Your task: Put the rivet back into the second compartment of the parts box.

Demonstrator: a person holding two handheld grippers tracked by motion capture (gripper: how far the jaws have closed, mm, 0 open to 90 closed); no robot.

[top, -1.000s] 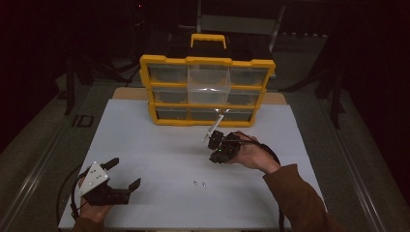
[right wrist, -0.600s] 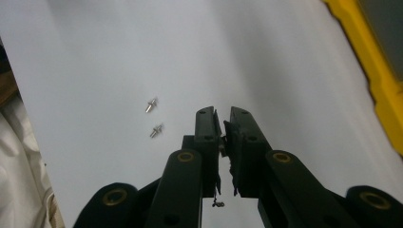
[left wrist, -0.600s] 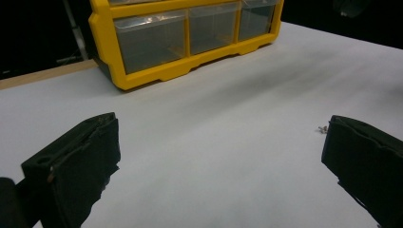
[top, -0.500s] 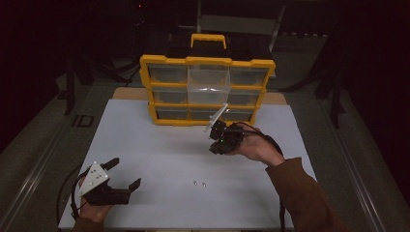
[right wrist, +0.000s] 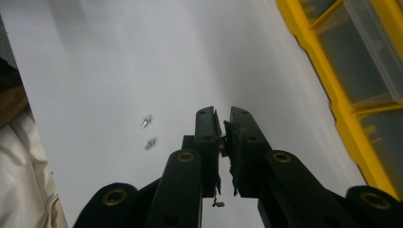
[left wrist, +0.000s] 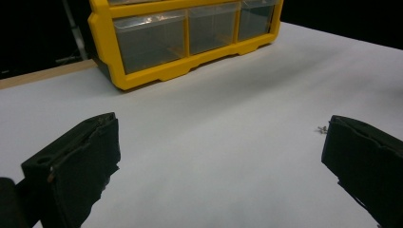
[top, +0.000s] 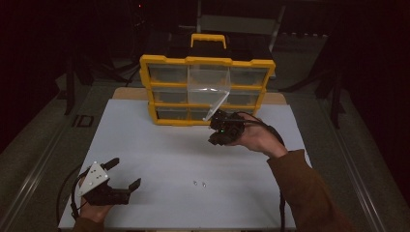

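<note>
Two small silver screws lie side by side on the white table, also seen in the right gripper view and beside a jaw in the left gripper view. My right gripper hangs above the table in front of the yellow organizer. Its jaws are closed to a thin slit; whether something tiny is pinched there I cannot tell. My left gripper rests at the near left corner, wide open with nothing between its jaws.
The organizer holds rows of clear drawers; the top middle drawer sticks out and tilts down toward my right hand. The white table top ends at a wooden strip behind the organizer. Dark surroundings ring the table.
My right hand has lifted its gripper off the table and carried it up toward the organizer's front. The left gripper and the two screws have stayed put.
</note>
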